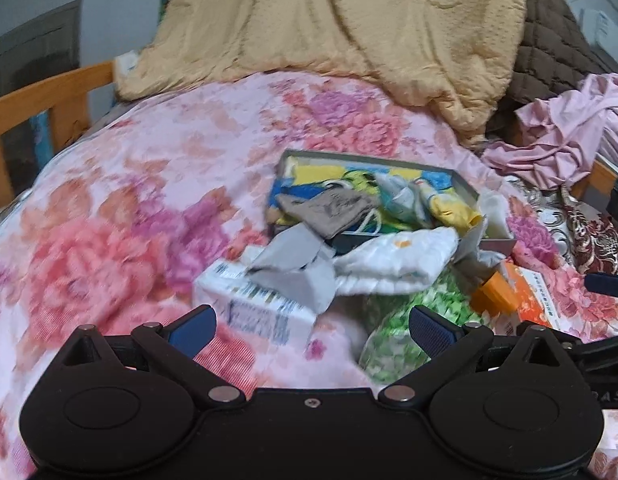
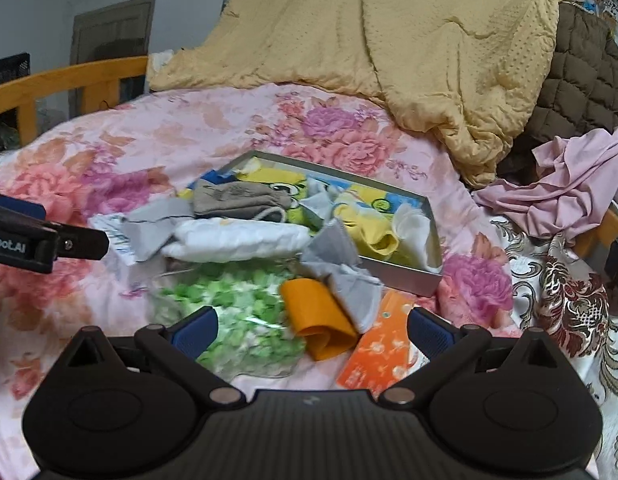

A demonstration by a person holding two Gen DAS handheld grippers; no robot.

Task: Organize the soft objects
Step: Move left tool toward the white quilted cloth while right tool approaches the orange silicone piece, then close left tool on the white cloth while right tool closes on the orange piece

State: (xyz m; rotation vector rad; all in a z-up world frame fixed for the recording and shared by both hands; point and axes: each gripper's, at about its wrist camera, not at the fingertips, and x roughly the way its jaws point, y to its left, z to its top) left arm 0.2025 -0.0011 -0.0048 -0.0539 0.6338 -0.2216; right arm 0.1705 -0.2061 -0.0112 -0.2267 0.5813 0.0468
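Left wrist view: left gripper [image 1: 312, 326] spread wide, holding nothing, above floral bedspread [image 1: 121, 208] — shallow box [image 1: 465, 184] ahead, grey pouch [image 1: 329, 210] lying inside.

Right wrist view: right gripper [image 2: 312, 330] wide apart, empty — green bag [image 2: 237, 308] and orange roll [image 2: 321, 318] between fingers.

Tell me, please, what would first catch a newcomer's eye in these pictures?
Probably the shallow grey box mid-bed on the pink floral bedspread, stuffed with bright yellow-and-blue cloths. In front of it lie a green-and-white speckled clear bag and a rolled orange sheet. Behind, a rumpled mustard-yellow quilt looms.
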